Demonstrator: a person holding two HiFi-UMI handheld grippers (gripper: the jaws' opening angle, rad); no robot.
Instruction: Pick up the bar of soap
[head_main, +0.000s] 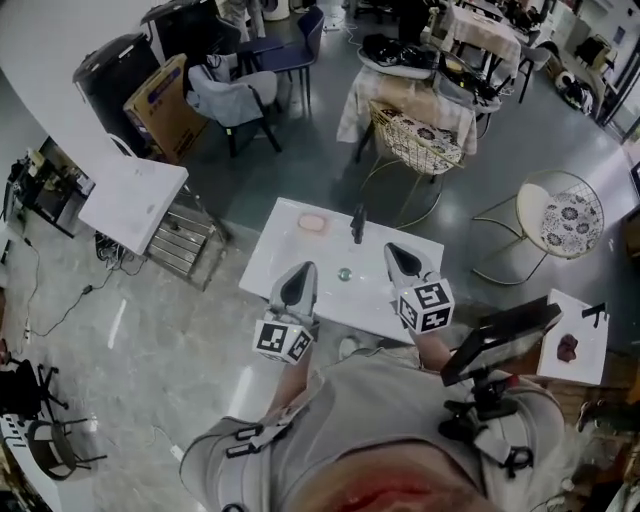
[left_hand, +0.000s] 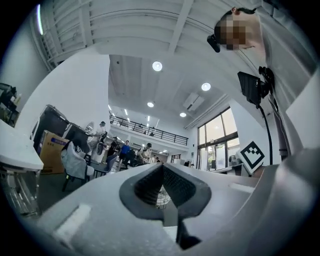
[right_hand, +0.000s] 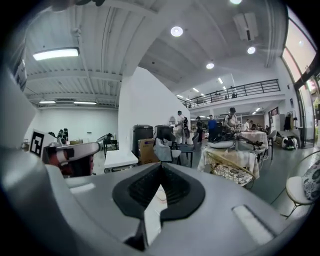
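The pale pink bar of soap (head_main: 313, 223) lies on the far left part of the small white table (head_main: 290, 250) in the head view. A dark upright object (head_main: 357, 225) stands just right of it, and a small greenish round thing (head_main: 345, 273) lies mid-table. My left gripper (head_main: 303, 270) hovers over the near left of the table with its jaws shut and nothing between them. My right gripper (head_main: 398, 252) is over the near right side, also shut and empty. Both gripper views point level across the room, and neither shows the soap clearly.
A wire chair with a patterned cushion (head_main: 415, 140) stands just beyond the table. A round chair (head_main: 560, 215) is at the right and a white side table (head_main: 130, 200) at the left. Another small white table (head_main: 580, 330) holding a dark red thing is at my right.
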